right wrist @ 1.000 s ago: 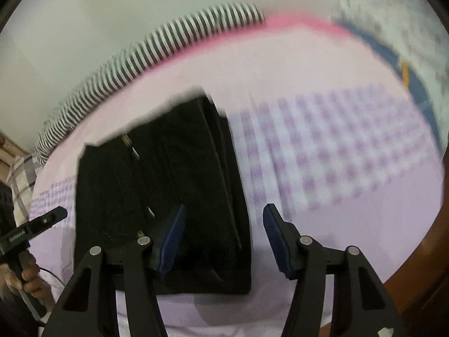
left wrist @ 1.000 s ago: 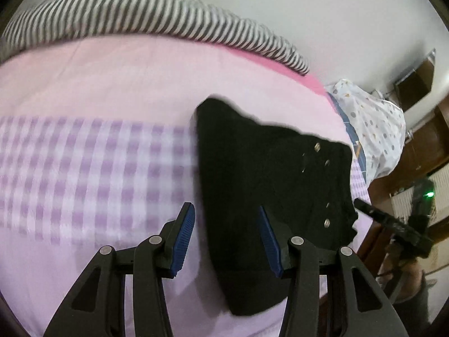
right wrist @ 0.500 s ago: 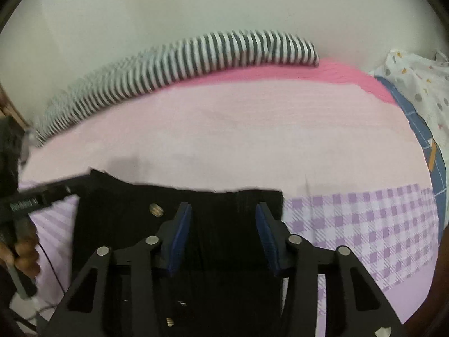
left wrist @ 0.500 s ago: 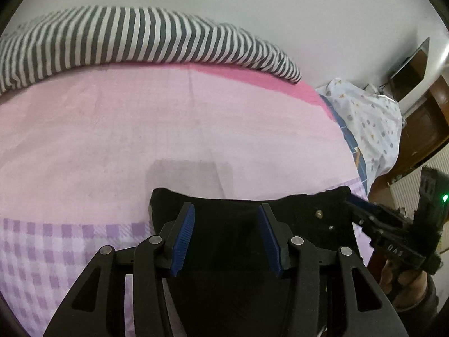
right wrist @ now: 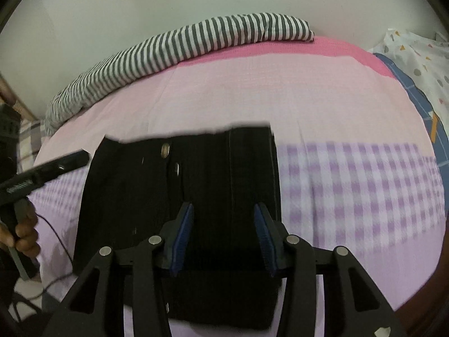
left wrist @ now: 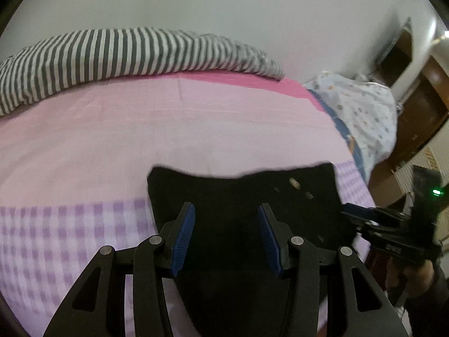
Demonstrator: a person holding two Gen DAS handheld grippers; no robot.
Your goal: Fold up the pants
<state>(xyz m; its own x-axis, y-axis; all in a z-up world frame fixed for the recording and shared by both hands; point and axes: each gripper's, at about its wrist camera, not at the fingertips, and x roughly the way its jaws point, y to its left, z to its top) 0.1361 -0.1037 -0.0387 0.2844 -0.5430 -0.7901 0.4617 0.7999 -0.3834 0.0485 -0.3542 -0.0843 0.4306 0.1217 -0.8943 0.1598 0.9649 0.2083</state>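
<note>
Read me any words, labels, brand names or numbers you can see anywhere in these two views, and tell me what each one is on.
White lettering on the left tool, seen in the right wrist view: blurred, unreadable.
Green light on the right tool body, left wrist view: a lamp, no text.
Black pants, bedsheet, striped blanket: no text visible.

Lighting: soft, even indoor light, slightly dim, shadows faint. Fisheye bending with black corners in both views. Motion blur smears the checked bedsheet [right wrist: 350, 185] and black pants [left wrist: 241, 196] edges.
</note>
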